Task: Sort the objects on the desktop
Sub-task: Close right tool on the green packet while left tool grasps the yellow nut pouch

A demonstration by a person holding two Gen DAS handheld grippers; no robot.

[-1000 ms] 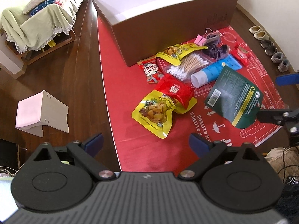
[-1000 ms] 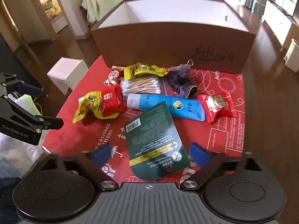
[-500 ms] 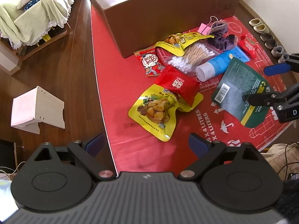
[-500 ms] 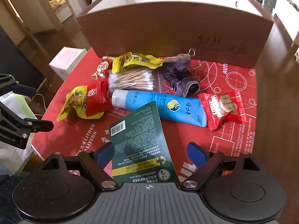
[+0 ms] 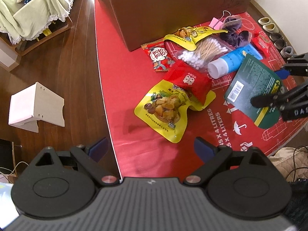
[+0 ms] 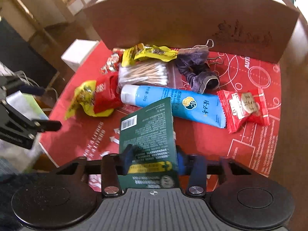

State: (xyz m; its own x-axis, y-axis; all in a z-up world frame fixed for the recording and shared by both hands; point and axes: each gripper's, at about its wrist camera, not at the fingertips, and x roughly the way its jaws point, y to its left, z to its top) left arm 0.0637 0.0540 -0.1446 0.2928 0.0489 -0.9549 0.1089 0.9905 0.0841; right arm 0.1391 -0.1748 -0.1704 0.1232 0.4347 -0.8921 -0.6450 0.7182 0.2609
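Note:
My right gripper [image 6: 154,161] is shut on the dark green packet [image 6: 148,134], gripping its near end; the packet bends between the fingers. In the left wrist view the packet [image 5: 248,84] lies at the right with the right gripper [image 5: 269,88] over it. My left gripper [image 5: 152,150] is open and empty, above the near edge of the red mat [image 5: 123,80]. On the mat lie a yellow snack bag [image 5: 165,111], a red snack bag [image 5: 189,80], a bag of cotton swabs [image 5: 202,52], a blue tube [image 6: 173,104] and a red candy packet [image 6: 244,107].
A large brown cardboard box [image 6: 184,21] stands behind the pile. Purple scrunchies [image 6: 198,71], a second yellow bag [image 6: 152,53], a small red packet [image 5: 159,55] and a pink binder clip [image 5: 216,22] lie near it. A white stool [image 5: 34,105] stands on the wooden floor at left.
My right gripper moved forward and down over the green packet and closed on it. My left gripper moved closer to the mat and stayed open.

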